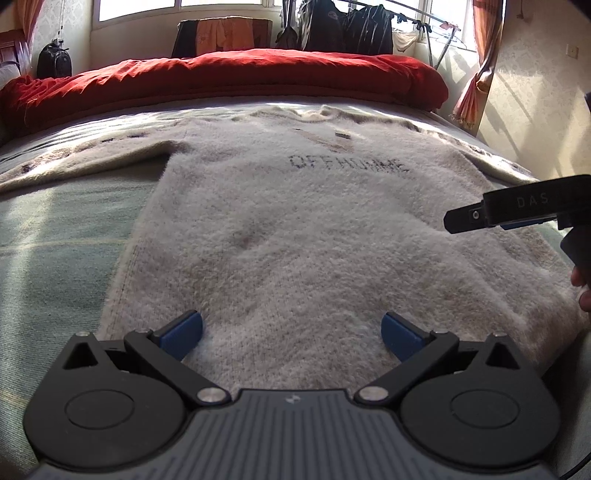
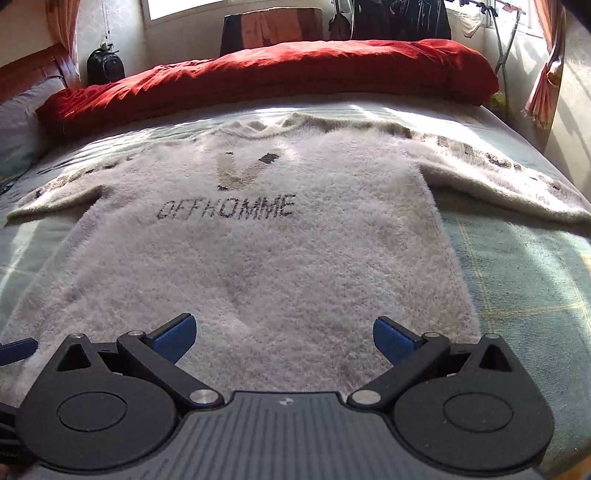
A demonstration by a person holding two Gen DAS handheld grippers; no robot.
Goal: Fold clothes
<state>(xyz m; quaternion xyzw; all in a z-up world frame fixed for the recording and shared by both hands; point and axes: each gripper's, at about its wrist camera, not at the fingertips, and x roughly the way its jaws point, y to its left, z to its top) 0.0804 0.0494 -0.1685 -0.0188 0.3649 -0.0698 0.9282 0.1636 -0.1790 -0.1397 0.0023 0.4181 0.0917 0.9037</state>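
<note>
The bed [image 2: 524,280], under a pale green checked cover, carries everything here. A red quilt [image 2: 280,70] is bunched along its far side, probably pushed back to leave a flat area for folding. A drying rack [image 1: 439,33] hung with dark clothes stands by the window behind.

The sweater [image 2: 258,251], fluffy and cream with dark lettering across the chest, lies face up and flat in the middle of the bed, collar away from the cameras, hem nearest them, and both sleeves stretched out sideways. Spread like this, it looks ready for a first fold; no fold is visible yet.

The left tongs [image 1: 291,330] hover low over the hem toward the sweater's left edge, spread wide and holding nothing. The right tongs [image 2: 284,338] sit likewise over the hem toward the right edge, also spread and empty. In the left view the right tongs appear side-on above the cloth. The 2 seem placed to take the hem corners or sleeves together.
</note>
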